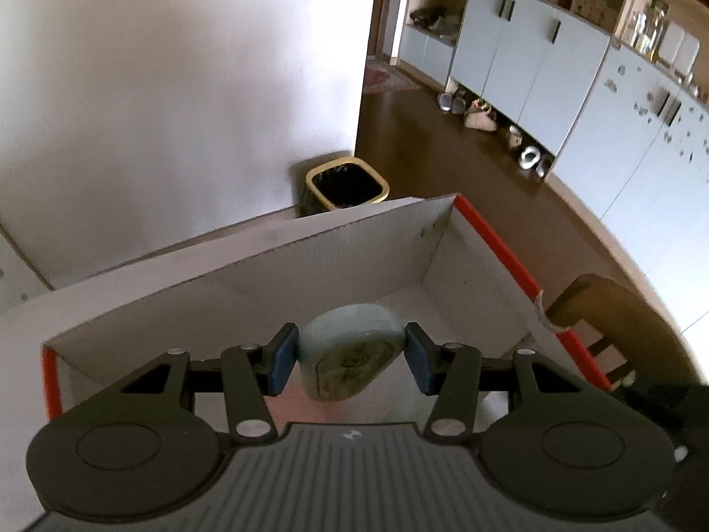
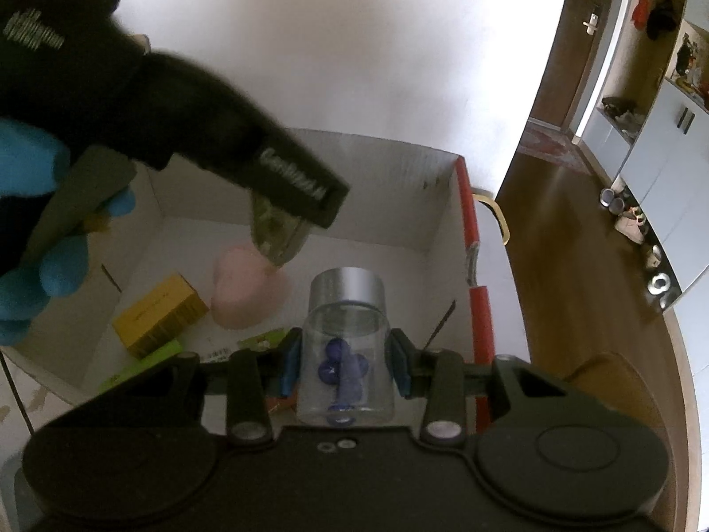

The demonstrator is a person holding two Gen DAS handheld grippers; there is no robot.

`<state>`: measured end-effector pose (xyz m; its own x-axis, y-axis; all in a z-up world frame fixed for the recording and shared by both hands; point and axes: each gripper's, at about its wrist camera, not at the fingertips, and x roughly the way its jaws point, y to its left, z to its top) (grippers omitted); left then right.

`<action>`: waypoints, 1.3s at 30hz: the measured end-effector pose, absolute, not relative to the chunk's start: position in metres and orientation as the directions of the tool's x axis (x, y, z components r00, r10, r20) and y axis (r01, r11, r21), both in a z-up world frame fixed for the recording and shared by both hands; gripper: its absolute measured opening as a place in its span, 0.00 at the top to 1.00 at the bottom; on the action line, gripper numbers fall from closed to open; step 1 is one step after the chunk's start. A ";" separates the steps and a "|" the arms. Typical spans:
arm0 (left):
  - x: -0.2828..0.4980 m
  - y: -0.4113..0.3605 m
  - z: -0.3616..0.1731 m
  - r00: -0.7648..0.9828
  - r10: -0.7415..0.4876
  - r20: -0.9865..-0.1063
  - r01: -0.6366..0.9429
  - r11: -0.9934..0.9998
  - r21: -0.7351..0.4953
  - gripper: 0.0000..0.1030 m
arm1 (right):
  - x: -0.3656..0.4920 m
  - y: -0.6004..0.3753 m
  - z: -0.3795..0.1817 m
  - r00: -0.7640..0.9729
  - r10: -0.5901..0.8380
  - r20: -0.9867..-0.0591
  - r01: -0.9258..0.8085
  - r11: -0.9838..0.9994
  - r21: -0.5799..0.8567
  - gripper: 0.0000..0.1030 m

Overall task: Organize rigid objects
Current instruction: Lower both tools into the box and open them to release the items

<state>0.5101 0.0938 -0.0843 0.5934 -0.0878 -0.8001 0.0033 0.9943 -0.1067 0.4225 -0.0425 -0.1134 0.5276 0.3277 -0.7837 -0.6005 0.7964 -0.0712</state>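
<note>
My left gripper (image 1: 350, 361) is shut on a pale green rounded case (image 1: 348, 350) with a patterned face, held over the open white cardboard box (image 1: 248, 283). In the right wrist view the left gripper (image 2: 274, 239) hangs over a pink heart-shaped box (image 2: 248, 297) inside the same cardboard box (image 2: 368, 186). My right gripper (image 2: 343, 365) is shut on a clear jar (image 2: 345, 354) with a silver lid and blue beads inside, held at the box's near edge.
Inside the box lie a yellow carton (image 2: 159, 314) and green packets (image 2: 146, 363). The box has red edges (image 2: 476, 301). A black bin with a gold rim (image 1: 345, 184) stands by the wall. A wooden chair (image 1: 611, 314) is at the right; white cabinets (image 1: 531, 44) beyond.
</note>
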 end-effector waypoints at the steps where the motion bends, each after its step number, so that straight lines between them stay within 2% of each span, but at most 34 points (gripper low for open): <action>1: 0.511 0.094 -0.086 0.594 -0.098 -0.799 0.006 0.993 -0.117 0.50 | 0.422 -0.041 -0.115 0.526 0.326 -0.785 -0.602 0.795 -0.073 0.62; 16: 0.509 0.096 -0.107 0.567 -0.129 -0.813 0.003 0.988 -0.155 0.50 | 0.434 -0.034 -0.128 0.495 0.301 -0.815 -0.626 0.774 -0.094 0.61; 23: 0.494 0.099 -0.124 0.474 -0.122 -0.872 -0.005 0.990 -0.141 0.50 | 0.436 -0.034 -0.129 0.494 0.299 -0.817 -0.630 0.770 -0.099 0.60; 28: 0.489 0.100 -0.128 0.463 -0.115 -0.879 -0.017 0.990 -0.138 0.51 | 0.431 -0.036 -0.127 0.502 0.299 -0.811 -0.629 0.771 -0.105 0.54; 38: 0.460 0.092 -0.103 0.517 -0.112 -0.849 0.028 0.993 -0.114 0.49 | 0.421 -0.058 -0.105 0.521 0.322 -0.791 -0.594 0.802 -0.064 0.51; 39: 0.458 0.091 -0.100 0.522 -0.114 -0.845 0.034 0.993 -0.113 0.49 | 0.419 -0.060 -0.103 0.526 0.322 -0.787 -0.590 0.805 -0.064 0.47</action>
<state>0.4576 0.0915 -0.0998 0.5223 -0.1143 -0.8451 0.0342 0.9930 -0.1132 0.4190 -0.0597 -0.1031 0.5259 0.3222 -0.7871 -0.5896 0.8052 -0.0643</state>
